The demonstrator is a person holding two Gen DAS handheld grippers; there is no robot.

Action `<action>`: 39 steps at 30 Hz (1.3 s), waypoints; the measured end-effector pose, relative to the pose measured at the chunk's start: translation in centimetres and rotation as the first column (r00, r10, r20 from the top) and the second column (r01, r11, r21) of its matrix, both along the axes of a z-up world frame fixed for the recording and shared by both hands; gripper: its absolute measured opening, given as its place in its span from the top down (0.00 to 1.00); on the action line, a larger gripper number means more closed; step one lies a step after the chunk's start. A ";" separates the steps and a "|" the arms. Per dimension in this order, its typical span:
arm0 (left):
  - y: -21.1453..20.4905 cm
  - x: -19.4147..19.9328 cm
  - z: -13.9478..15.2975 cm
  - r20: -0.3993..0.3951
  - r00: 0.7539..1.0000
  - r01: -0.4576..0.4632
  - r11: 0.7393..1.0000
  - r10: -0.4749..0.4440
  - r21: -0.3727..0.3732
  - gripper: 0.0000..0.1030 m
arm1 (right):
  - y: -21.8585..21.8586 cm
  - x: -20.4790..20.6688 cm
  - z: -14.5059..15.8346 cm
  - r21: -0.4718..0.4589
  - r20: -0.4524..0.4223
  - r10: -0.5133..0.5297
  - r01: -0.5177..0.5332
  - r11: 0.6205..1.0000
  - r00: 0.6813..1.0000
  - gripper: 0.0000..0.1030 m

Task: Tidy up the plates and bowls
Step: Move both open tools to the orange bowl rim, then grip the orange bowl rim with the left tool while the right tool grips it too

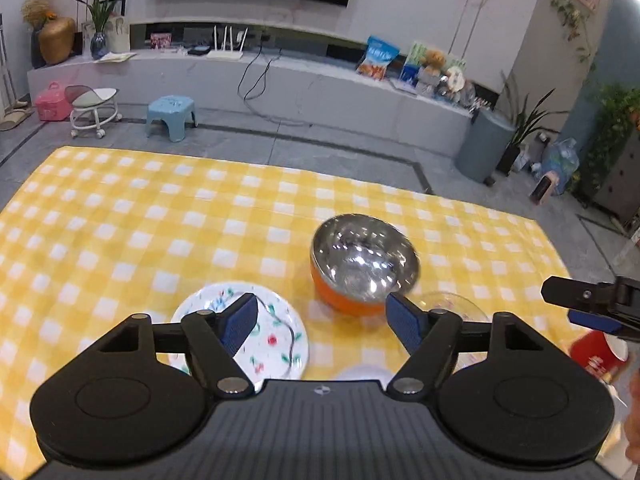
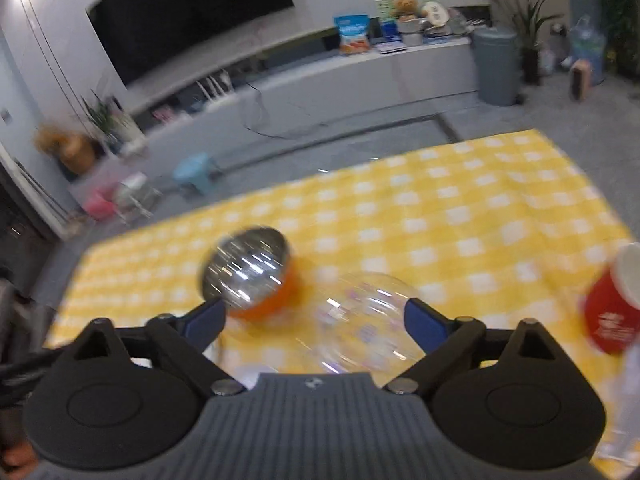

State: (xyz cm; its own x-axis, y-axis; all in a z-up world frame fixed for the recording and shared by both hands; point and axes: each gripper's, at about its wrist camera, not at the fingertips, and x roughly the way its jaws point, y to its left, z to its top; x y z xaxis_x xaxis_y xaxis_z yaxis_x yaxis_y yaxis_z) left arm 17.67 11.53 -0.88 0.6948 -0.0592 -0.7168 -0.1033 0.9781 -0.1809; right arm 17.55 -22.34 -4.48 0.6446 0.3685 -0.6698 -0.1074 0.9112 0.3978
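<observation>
- The left gripper [image 1: 322, 320] hangs above the near part of the yellow checked tablecloth [image 1: 120, 216], jaws spread wide and holding nothing.
- The right gripper [image 2: 316, 322] is likewise spread wide and empty; in the left wrist view it [image 1: 592, 306] shows at the right edge, level with the bowls.
- The flowered plate [image 1: 256, 336] lies flat under the left gripper's left finger, slightly left of the gap between the jaws.
- The orange bowl [image 1: 360, 268] with a shiny steel inside stands upright, mouth up, just ahead of the left jaws and a little right of centre.
- The clear glass bowl [image 2: 364, 320] sits just right of the orange bowl, apparently mouth up. In the right wrist view it lies almost squarely between the right gripper's jaws, so the right hand seems nearer to it.
- Plate and bowls are round, so none has a long axis; what matters is rim height and which rim edge faces the jaws. I judge each near rim is the natural place to pinch.
- A red paper cup [image 2: 616, 304] stands well to the right of the glass bowl.
- The right wrist view is blurred, so whether the glass bowl touches the orange bowl I cannot tell.
</observation>
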 end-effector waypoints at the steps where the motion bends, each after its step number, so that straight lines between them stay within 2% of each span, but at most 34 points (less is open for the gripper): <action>1: -0.1 1.2 -0.4 -0.015 1.000 0.010 1.000 -0.010 0.005 0.26 | 0.2 0.9 -0.5 0.022 -0.013 0.004 -0.004 1.000 1.000 0.21; 4: -0.2 3.9 -1.8 -0.048 0.998 0.045 0.999 -0.044 0.018 0.26 | 1.2 4.1 -2.4 0.032 -0.055 0.010 -0.008 0.999 0.998 0.22; 6: -0.1 5.5 -2.8 -0.071 0.996 0.050 0.999 -0.048 0.016 0.27 | 2.3 6.0 -3.8 0.021 -0.072 0.013 -0.011 1.000 0.997 0.29; 8: 0.1 7.0 -3.9 -0.089 0.995 0.051 0.999 -0.051 0.001 0.34 | 3.1 7.5 -5.3 -0.008 -0.086 -0.002 0.002 1.000 0.996 0.37; 13: 0.8 9.6 -6.5 -0.095 0.992 0.081 0.993 -0.089 -0.080 0.35 | 5.6 10.9 -9.1 -0.061 -0.128 0.011 -0.019 0.998 0.992 0.38; 16: 0.7 11.0 -8.4 -0.149 0.984 0.083 0.992 -0.097 -0.095 0.37 | 6.6 12.2 -11.3 -0.061 -0.149 -0.018 0.010 0.998 0.989 0.41; 17: 0.5 11.4 -8.9 -0.166 0.982 0.074 0.993 -0.088 -0.091 0.51 | 7.0 12.5 -12.1 -0.050 -0.163 -0.015 0.007 0.999 0.987 0.49; 18: 0.4 11.6 -9.4 -0.184 0.980 0.064 0.994 -0.079 -0.086 0.60 | 7.3 12.8 -12.7 -0.042 -0.179 -0.013 0.005 0.999 0.984 0.61; 19: 0.2 11.9 -9.8 -0.203 0.976 0.061 0.995 -0.077 -0.081 0.73 | 7.5 12.9 -13.3 -0.036 -0.195 -0.018 0.011 0.999 0.981 0.66; 21: -0.1 11.7 -9.9 -0.199 0.977 0.066 0.994 -0.082 -0.084 0.76 | 7.7 12.8 -14.2 -0.015 -0.211 -0.031 0.029 0.999 0.977 0.83; 29: -1.4 10.7 -9.0 -0.180 0.982 0.067 0.998 -0.063 0.015 0.87 | 8.3 11.7 -13.6 -0.056 -0.170 -0.037 0.028 0.998 0.985 0.89; 34: -1.8 9.3 -6.7 -0.127 0.990 0.063 0.998 -0.062 0.003 0.87 | 6.9 11.0 -12.2 -0.008 -0.161 -0.045 0.044 0.999 0.986 0.90; 37: -2.1 8.1 -5.0 -0.095 0.994 0.061 0.998 -0.061 -0.004 0.88 | 6.7 9.2 -10.3 -0.010 -0.116 -0.048 0.047 0.999 0.992 0.90; 39: -2.5 7.3 -3.8 -0.067 0.995 0.078 0.997 -0.076 0.017 0.88 | 6.5 8.0 -8.9 -0.009 -0.088 -0.045 0.045 0.999 0.995 0.90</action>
